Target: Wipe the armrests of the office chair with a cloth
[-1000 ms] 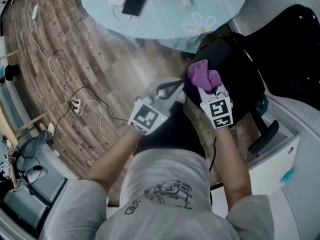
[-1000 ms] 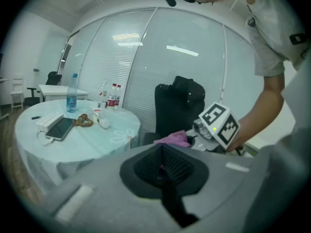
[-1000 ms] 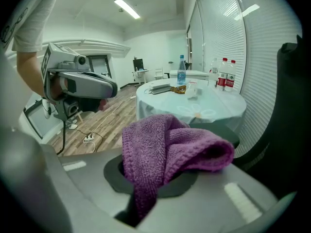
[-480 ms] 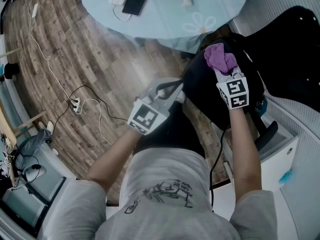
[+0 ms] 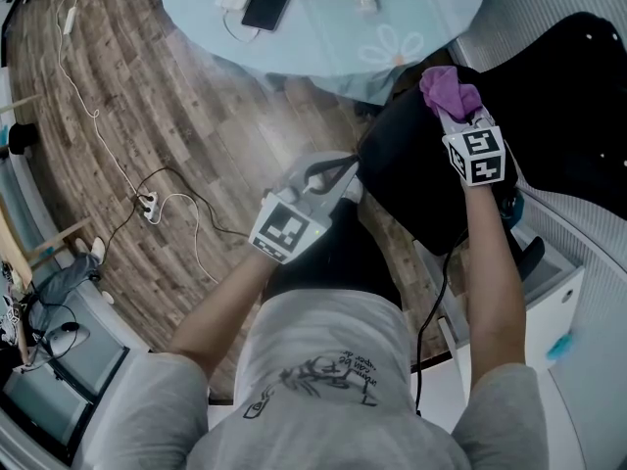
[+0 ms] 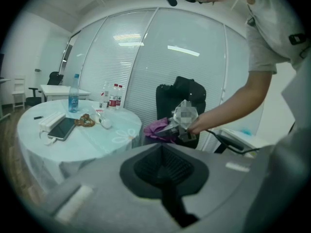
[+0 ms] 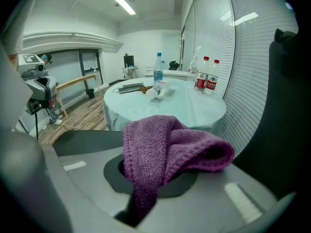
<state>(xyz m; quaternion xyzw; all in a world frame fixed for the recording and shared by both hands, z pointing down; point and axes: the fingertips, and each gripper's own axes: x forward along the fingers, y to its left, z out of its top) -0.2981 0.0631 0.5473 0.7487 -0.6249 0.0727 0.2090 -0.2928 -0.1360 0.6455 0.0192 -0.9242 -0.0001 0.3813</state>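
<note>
A black office chair (image 5: 421,179) stands to my right, its backrest (image 5: 578,86) beyond the seat. One armrest (image 5: 517,265) shows at the lower right. My right gripper (image 5: 457,114) is shut on a bunched purple cloth (image 5: 447,90), held over the chair's far side beside the round table. Whether the cloth touches an armrest is hidden. In the right gripper view the cloth (image 7: 165,149) spills out over the jaws. My left gripper (image 5: 341,172) hovers shut and empty at the seat's left edge. From the left gripper view the cloth (image 6: 158,129) shows in front of the chair (image 6: 179,98).
The round pale-blue table (image 5: 323,42) carries a phone (image 5: 266,0), a white keyboard and small items; water bottles (image 7: 205,81) stand on it. A power strip with cables (image 5: 147,204) lies on the wood floor. A white cabinet (image 5: 549,311) sits beside the chair.
My right gripper has carried the purple cloth from the seat's near left edge across to the chair's far side. The left gripper has stayed put.
</note>
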